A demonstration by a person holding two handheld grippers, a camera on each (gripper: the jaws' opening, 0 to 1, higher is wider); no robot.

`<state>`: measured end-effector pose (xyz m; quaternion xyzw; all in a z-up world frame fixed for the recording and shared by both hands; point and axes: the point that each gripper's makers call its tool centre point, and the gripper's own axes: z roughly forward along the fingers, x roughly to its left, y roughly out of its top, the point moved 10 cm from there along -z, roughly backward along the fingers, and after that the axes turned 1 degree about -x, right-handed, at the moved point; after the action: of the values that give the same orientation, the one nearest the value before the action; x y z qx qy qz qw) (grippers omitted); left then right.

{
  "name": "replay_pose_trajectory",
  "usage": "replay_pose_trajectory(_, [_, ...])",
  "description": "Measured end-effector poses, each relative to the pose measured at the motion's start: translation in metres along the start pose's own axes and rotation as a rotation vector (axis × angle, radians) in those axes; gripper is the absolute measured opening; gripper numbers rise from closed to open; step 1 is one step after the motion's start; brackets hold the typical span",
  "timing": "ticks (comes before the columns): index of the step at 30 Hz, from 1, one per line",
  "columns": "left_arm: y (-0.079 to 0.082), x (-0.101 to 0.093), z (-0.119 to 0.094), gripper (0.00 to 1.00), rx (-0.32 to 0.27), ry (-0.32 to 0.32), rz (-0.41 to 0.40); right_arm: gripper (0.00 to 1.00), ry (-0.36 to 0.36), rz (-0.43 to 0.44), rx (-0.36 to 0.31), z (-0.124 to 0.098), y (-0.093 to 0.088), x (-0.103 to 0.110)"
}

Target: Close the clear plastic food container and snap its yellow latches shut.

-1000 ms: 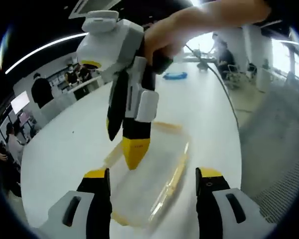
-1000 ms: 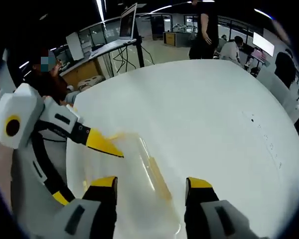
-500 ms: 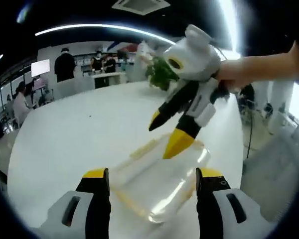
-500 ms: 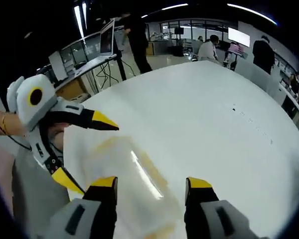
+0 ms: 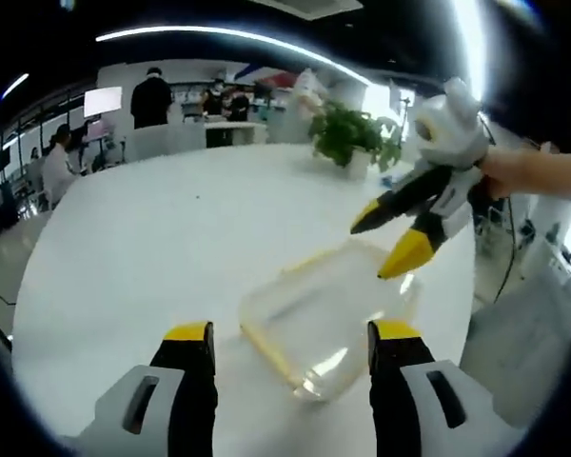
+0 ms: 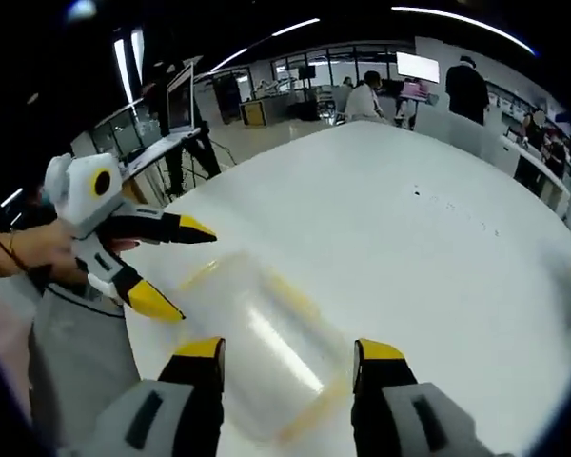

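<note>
The clear plastic food container point(image 5: 319, 319) with yellow latches lies on the white table, lid down on it, just ahead of my left gripper point(image 5: 284, 333), which is open and empty. My right gripper point(image 5: 392, 238) hangs open above the container's far right corner in the left gripper view. In the right gripper view the container point(image 6: 266, 338) sits just beyond my open right gripper point(image 6: 285, 350). My left gripper point(image 6: 186, 267) stands open at the container's left side there, held by a hand. A yellow latch strip point(image 6: 314, 409) runs along the container's near edge.
The round white table point(image 5: 143, 257) stretches wide to the left. A potted green plant point(image 5: 347, 143) stands at its far edge. Several people sit and stand at desks beyond the table point(image 6: 438, 219). The table edge and grey floor point(image 6: 76, 352) lie close at the left.
Both views have swung around the container. My right gripper has pulled back from over the lid to its far right corner; the left gripper now sits off the container's side.
</note>
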<state>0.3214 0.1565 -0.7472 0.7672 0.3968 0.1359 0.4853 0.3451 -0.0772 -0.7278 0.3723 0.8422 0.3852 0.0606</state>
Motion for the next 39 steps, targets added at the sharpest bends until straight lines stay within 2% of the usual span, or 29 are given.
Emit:
replay_pose_trajectory(7, [-0.005,-0.006,-0.003,0.62,0.013,-0.039,-0.013,0.52,-0.013,0.084,-0.037,-0.010,-0.020,0.002])
replay_pose_trajectory(15, [-0.008,-0.011,-0.001,0.59,0.035,-0.054,0.007,0.50,-0.032,0.101,-0.057,-0.014,-0.030,0.006])
replay_pose_trajectory(21, [-0.007,-0.015,-0.001,0.55,0.039,-0.048,0.051,0.51,-0.044,-0.003,-0.049,-0.011,-0.031,0.014])
replay_pose_trajectory(25, [-0.009,-0.017,0.004,0.60,0.064,-0.060,0.072,0.51,-0.050,-0.033,-0.025,-0.008,-0.033,0.015])
replay_pose_trajectory(27, [-0.008,-0.018,0.004,0.60,0.078,-0.048,0.102,0.51,-0.053,-0.039,0.006,-0.006,-0.036,0.016])
replay_pose_trajectory(28, [-0.008,-0.018,0.004,0.60,0.090,-0.042,0.116,0.51,-0.055,-0.011,-0.021,-0.006,-0.035,0.016])
replay_pose_trajectory(29, [-0.008,-0.019,0.004,0.60,0.096,-0.043,0.130,0.50,-0.059,-0.023,-0.016,-0.006,-0.035,0.016])
replay_pose_trajectory(39, [-0.008,-0.015,0.005,0.60,0.093,-0.046,0.103,0.50,-0.056,-0.023,-0.020,-0.005,-0.032,0.013])
